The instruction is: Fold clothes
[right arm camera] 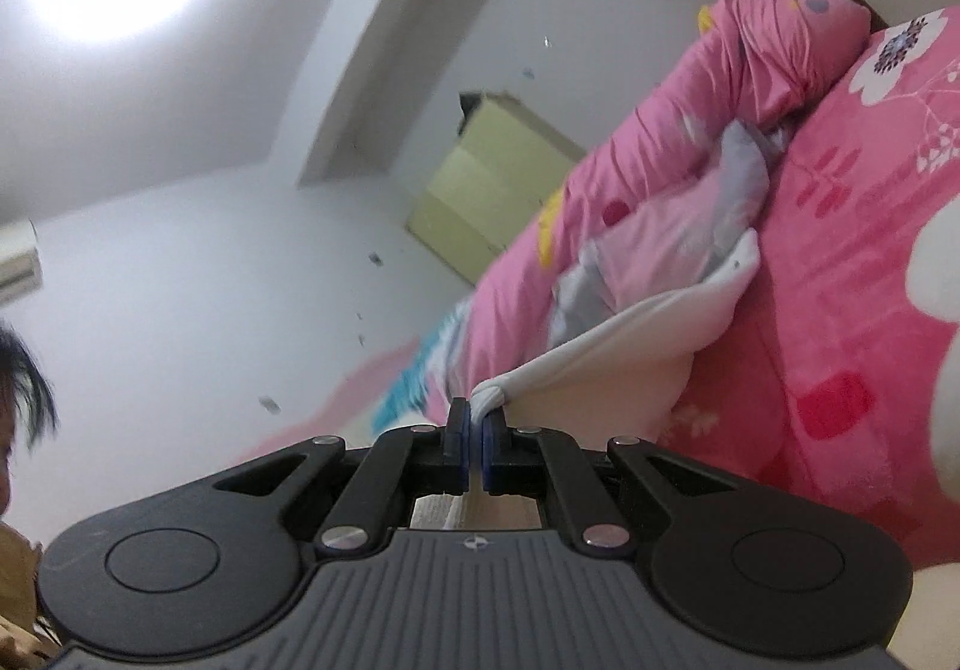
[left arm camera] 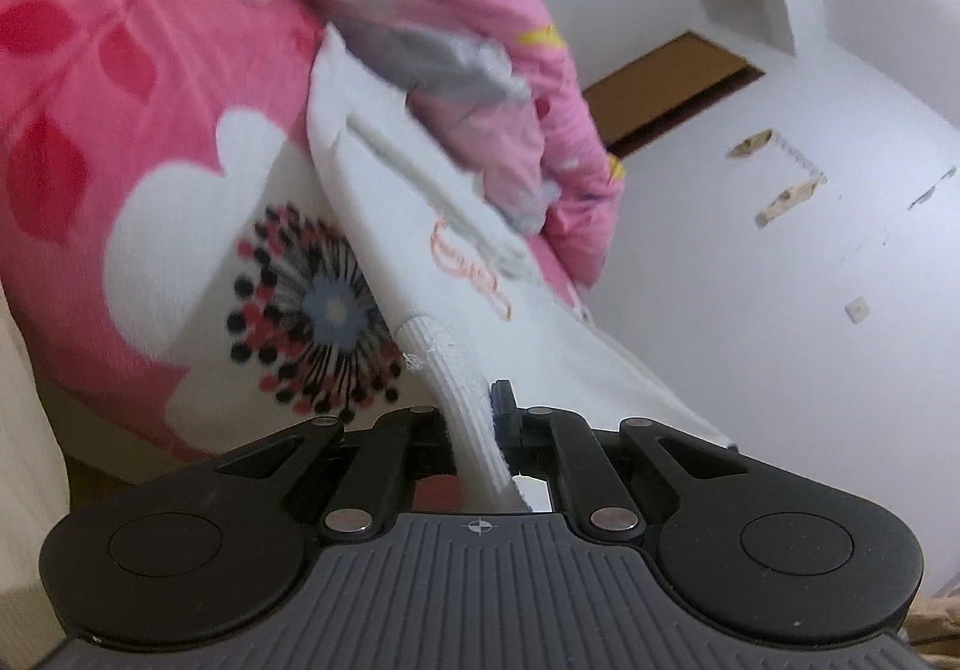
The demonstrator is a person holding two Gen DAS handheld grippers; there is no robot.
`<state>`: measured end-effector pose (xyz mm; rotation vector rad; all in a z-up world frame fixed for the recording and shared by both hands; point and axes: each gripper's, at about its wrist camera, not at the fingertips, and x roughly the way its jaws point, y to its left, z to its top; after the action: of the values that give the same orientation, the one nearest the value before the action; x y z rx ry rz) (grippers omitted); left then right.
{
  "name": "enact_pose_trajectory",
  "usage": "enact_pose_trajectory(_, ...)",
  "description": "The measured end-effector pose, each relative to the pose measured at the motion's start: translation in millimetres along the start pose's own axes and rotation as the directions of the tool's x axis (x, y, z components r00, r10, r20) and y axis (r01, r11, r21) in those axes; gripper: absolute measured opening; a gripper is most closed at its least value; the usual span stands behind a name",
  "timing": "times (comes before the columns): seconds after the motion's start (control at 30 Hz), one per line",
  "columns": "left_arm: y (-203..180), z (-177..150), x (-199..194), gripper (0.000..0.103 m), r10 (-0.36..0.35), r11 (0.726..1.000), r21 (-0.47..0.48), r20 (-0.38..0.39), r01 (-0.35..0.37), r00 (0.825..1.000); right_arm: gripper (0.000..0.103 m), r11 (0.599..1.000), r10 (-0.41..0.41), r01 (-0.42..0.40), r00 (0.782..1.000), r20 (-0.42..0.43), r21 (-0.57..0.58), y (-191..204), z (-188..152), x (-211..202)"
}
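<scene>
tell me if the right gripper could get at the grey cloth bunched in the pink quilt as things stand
Probably not yet. The right gripper is shut on a corner of the white garment, so it is occupied; the grey cloth lies farther along the pink quilt, with nothing covering it.

No readable words, numbers or brand names appear in either view. The nearest thing to writing is a looping orange-pink outline design (left arm camera: 474,268) on the white garment (left arm camera: 420,226), seen from the left wrist camera; it may be script lettering, but blur and folds make it impossible to read. A small crosshair mark, a circle crossed by two lines, sits on the near edge of each gripper's grey ribbed body: on the left gripper (left arm camera: 478,526) and on the right gripper (right arm camera: 473,542). It carries no letters. The pink bedding (left arm camera: 90,129) bears only flower and leaf patterns.
</scene>
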<state>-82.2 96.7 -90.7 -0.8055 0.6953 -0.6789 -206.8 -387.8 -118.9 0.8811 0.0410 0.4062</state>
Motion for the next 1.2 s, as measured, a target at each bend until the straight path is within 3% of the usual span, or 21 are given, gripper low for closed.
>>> enact_pose_trajectory(0.4, -22, 8, -15, 0.004, -0.058, 0.998, 0.032, 0.077, 0.056, 0.995, 0.003, 0.995, 0.093, -0.095, 0.989, 0.113, 0.016, 2, -2, -19)
enact_pose_trajectory(0.67, -35, 2, -37, 0.004, -0.083, 0.996, 0.047, 0.106, 0.078, 0.991, 0.003, 0.993, 0.108, -0.113, 0.982, 0.157, 0.021, 13, -8, -38)
enact_pose_trajectory(0.87, -41, -2, -51, 0.004, -0.090, 0.995, 0.051, 0.118, 0.085, 0.989, 0.003, 0.995, 0.088, -0.093, 0.981, 0.171, 0.019, 26, -20, -56)
enact_pose_trajectory(1.07, -32, 2, -38, 0.004, -0.055, 0.998, 0.040, 0.090, 0.052, 0.994, 0.003, 0.998, 0.018, -0.028, 0.988, 0.152, 0.062, 17, -24, -51)
enact_pose_trajectory(1.2, -25, 7, -27, 0.004, -0.025, 0.999, 0.040, 0.077, 0.022, 0.997, 0.003, 0.999, -0.027, 0.023, 0.992, 0.126, 0.031, 19, -20, -40)
